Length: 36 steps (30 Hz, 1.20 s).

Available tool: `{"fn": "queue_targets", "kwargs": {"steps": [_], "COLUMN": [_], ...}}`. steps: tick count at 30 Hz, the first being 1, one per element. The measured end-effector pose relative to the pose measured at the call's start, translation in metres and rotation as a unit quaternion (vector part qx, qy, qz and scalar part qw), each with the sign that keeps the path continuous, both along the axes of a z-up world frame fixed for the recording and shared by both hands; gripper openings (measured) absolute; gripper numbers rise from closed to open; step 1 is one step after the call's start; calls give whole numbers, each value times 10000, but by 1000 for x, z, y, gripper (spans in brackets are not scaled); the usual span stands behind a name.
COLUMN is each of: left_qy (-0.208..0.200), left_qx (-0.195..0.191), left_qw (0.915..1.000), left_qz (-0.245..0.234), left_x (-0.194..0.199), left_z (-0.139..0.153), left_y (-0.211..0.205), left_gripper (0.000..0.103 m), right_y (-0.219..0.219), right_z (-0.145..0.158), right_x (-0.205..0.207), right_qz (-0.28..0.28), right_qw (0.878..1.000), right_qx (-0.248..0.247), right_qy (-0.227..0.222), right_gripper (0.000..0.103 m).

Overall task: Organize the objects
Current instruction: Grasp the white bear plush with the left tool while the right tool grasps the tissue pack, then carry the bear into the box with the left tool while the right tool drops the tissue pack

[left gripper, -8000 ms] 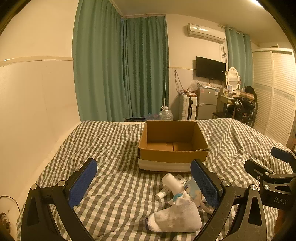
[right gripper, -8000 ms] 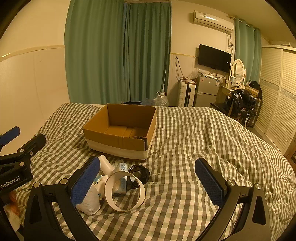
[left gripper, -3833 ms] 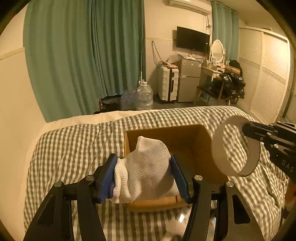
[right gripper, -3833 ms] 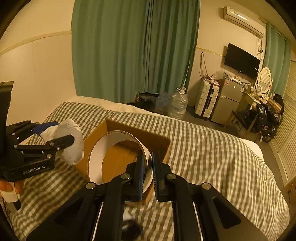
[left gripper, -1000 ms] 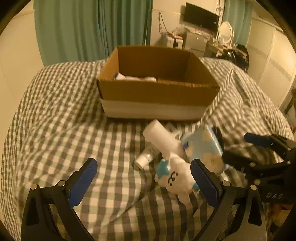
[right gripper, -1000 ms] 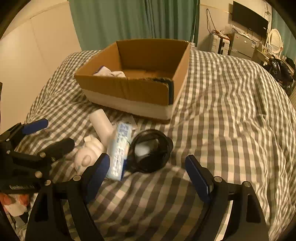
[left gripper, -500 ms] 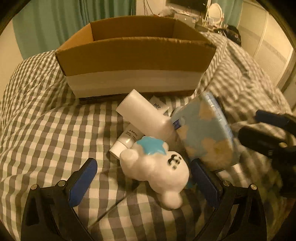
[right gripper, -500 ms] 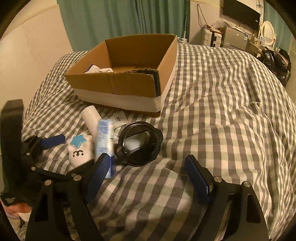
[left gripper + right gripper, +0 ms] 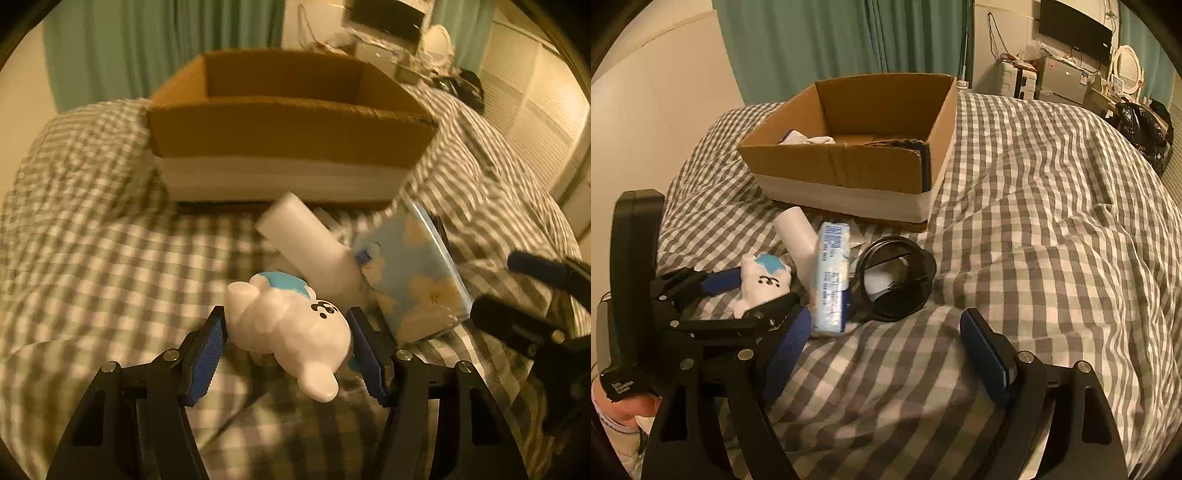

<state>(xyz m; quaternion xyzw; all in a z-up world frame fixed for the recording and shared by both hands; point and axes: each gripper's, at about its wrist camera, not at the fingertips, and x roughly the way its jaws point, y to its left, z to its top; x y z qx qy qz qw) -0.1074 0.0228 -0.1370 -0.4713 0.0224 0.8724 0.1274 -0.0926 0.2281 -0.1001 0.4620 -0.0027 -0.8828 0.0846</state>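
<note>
Closing: left hand-held gripper [image 9: 288, 347], spread half a second earlier, pinched the white toy [image 9: 291, 328] on the bed [image 9: 92, 258], seemingly unlifted.
Right hand-held gripper [image 9: 882, 354]: spread, empty.
Next: toy goes into the box [image 9: 849, 166].

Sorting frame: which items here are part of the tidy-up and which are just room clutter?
Job items:
- brown cardboard box
- white bear-shaped toy with blue star, gripped by left gripper
- white cylindrical bottle
- blue-and-white tissue pack
- black round ring
- white sock inside the box

Background:
- checked bedspread
- green curtains
- black wall TV
</note>
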Motion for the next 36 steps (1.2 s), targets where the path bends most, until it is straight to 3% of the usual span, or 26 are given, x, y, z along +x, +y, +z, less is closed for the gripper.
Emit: {"fn": "queue_targets", "kwargs": {"steps": [5,9,12,14,21,27,36], "left_qy": [614,769,675,627,498,499,729], "left_qx": [-265,-430,-398,-385,-258,-216,-30], "left_qw": [9963,9940,9950,9954,9966,9967,9954], "left_qz": [540,655,618,608,596,599,618], "left_x": [7,5,3,2,1,3,23], "left_z": [23,28,23,20,13,14,39], "left_y": [-24,-31,-33,-33,-38,-39,-43], "left_gripper": [67,67,67,67,67,67,67], "right_y": [-17,-36,-47,-50,-54,-58,-64], "right_z": [-2,-11,-15,-17,-25,-22,4], "right_x": [0,-5,-7,-9,-25,-25,-5], "right_qz": [129,287,403,470,408,384,510], "right_qw": [9998,9988,9982,9980,9980,9985,9978], "right_qx": [108,290,288,164,16,151,406], "right_qy": [-73,-252,-329,-382,-483,-360,155], "right_gripper": [83,82,65,62,22,19,19]}}
